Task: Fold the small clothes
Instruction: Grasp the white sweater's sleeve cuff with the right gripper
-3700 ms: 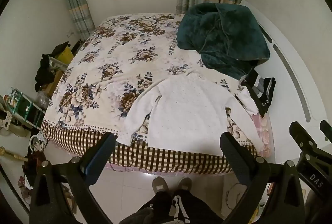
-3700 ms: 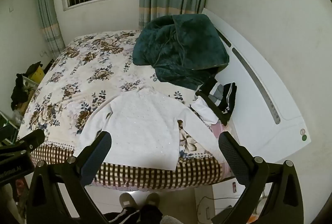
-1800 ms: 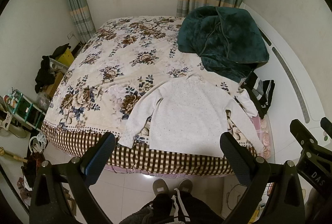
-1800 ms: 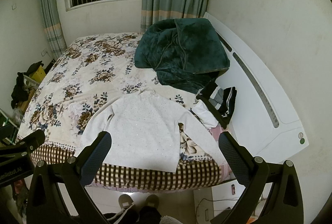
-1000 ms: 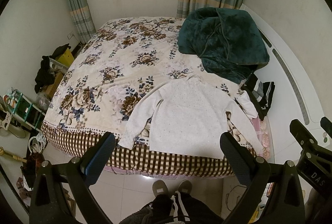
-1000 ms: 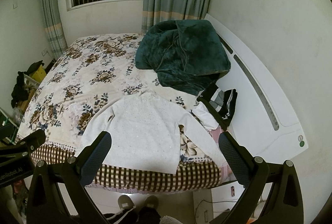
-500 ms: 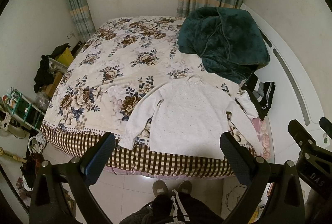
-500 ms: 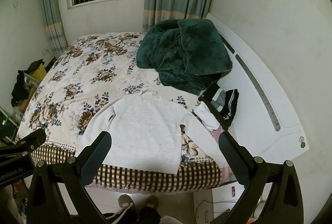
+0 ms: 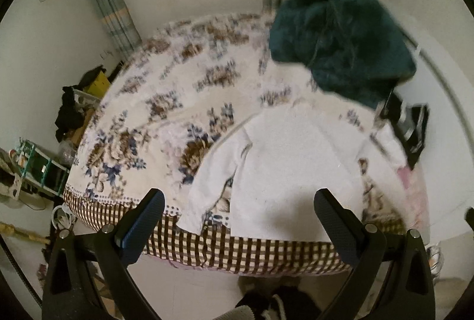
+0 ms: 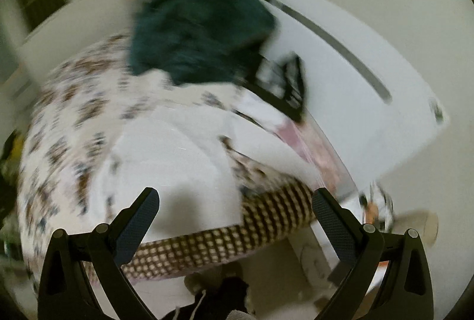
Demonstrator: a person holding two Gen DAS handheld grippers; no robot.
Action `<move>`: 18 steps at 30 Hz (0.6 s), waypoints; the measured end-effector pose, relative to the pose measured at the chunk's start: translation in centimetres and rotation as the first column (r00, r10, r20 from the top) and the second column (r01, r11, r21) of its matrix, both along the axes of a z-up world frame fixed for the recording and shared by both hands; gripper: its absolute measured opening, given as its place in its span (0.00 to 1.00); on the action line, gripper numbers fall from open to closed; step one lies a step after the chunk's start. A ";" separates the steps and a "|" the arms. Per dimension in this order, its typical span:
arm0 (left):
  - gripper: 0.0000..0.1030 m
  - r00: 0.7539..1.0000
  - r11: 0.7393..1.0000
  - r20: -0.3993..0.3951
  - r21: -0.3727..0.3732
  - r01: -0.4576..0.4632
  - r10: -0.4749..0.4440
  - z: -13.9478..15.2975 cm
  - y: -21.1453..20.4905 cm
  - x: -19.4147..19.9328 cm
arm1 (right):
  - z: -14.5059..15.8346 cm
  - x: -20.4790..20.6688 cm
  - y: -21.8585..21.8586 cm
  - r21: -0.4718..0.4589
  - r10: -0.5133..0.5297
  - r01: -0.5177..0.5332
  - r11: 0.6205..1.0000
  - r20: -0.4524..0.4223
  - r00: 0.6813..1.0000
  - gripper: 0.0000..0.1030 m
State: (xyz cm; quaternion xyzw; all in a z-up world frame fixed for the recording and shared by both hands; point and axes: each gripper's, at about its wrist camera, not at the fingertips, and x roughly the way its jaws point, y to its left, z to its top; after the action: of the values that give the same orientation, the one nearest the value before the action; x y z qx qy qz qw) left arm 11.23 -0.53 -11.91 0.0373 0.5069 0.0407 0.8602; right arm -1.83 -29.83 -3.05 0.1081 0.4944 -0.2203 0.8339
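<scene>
A small white long-sleeved sweater (image 9: pixel 290 172) (image 10: pixel 177 160) lies flat on the floral bedspread (image 9: pixel 166 112) near the bed's front edge, sleeves spread to both sides. My left gripper (image 9: pixel 238 209) hangs open just in front of its hem, nothing between the fingers. My right gripper (image 10: pixel 235 207) is open too, over the sweater's hem and right sleeve at the checked border (image 10: pixel 266 219). Both views are blurred by motion, the right one heavily.
A dark green blanket (image 9: pixel 340 53) is heaped at the back right of the bed. Black-and-white clothes (image 9: pixel 414 127) lie by the white headboard (image 10: pixel 370 89). Clutter and a rack (image 9: pixel 38 166) stand on the floor at left. A person's feet (image 9: pixel 275 302) show below.
Both grippers have swept forward and down toward the bed's front edge; the sweater now looms much larger. The right view has swung right. The sweater itself has not moved.
</scene>
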 end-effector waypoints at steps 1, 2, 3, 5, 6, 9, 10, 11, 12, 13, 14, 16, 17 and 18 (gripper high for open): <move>1.00 1.000 1.000 -0.024 0.009 0.005 -0.005 -1.6 -0.5 1.0 | -1.9 -0.1 -2.0 0.007 -0.053 0.053 0.999 -0.023 0.998 1.00; 1.00 0.998 1.000 -0.056 0.024 0.012 -0.010 -3.6 -1.4 2.2 | -4.3 -0.3 -4.3 0.019 -0.108 0.109 0.994 -0.046 0.993 1.00; 1.00 0.996 0.999 -0.088 0.033 0.020 -0.017 -5.6 -2.3 3.3 | -6.3 -0.4 -6.2 0.030 -0.153 0.155 0.987 -0.064 0.986 1.00; 1.00 0.992 0.998 -0.126 0.049 0.032 -0.025 -8.6 -3.7 4.9 | -11.5 -0.9 -11.0 0.060 -0.263 0.270 0.961 -0.111 0.958 1.00; 1.00 0.988 0.997 -0.151 0.061 0.037 -0.027 -10.4 -4.5 5.8 | -13.8 -1.2 -13.1 0.084 -0.309 0.321 0.943 -0.130 0.942 1.00; 1.00 0.974 0.993 -0.226 0.104 0.049 -0.024 -15.6 -6.9 8.4 | -22.5 -2.1 -20.1 0.186 -0.461 0.495 0.849 -0.199 0.865 0.99; 1.00 0.969 0.991 -0.248 0.121 0.051 -0.020 -17.1 -7.5 9.1 | -24.8 -2.2 -21.3 0.215 -0.492 0.533 0.818 -0.216 0.843 0.98; 1.00 0.960 0.989 -0.279 0.136 0.053 -0.013 -19.3 -8.6 10.2 | -27.8 -2.5 -23.3 0.262 -0.539 0.585 0.767 -0.232 0.810 0.97; 1.00 0.956 0.988 -0.294 0.143 0.052 -0.007 -20.5 -9.0 10.9 | -30.2 -2.8 -24.7 0.294 -0.577 0.627 0.721 -0.244 0.779 0.95; 1.00 0.949 0.987 -0.314 0.155 0.047 0.004 -22.2 -9.7 11.6 | -32.8 -3.2 -26.4 0.329 -0.615 0.667 0.669 -0.260 0.745 0.94; 1.00 0.939 0.987 -0.345 0.158 0.039 0.018 -24.4 -10.6 12.7 | -35.4 -3.6 -27.8 0.365 -0.652 0.706 0.607 -0.279 0.705 0.94; 1.00 0.923 0.988 -0.384 0.154 0.028 0.033 -27.2 -11.3 13.9 | -39.6 -3.7 -30.2 0.432 -0.705 0.748 0.504 -0.295 0.645 0.93; 1.00 0.913 0.988 -0.406 0.151 0.020 0.044 -29.3 -12.0 14.9 | -41.9 -3.6 -31.3 0.457 -0.734 0.768 0.450 -0.302 0.609 0.93; 1.00 0.908 0.988 -0.415 0.155 0.016 0.051 -30.3 -12.3 15.3 | -43.5 -3.5 -32.3 0.477 -0.756 0.779 0.407 -0.304 0.580 0.93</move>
State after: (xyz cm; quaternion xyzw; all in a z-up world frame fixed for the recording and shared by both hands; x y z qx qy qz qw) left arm 26.55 -12.80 -42.25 0.1075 0.6747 0.0788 0.7259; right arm -5.33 -62.08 -46.57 0.5587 0.4466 -0.4228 0.5565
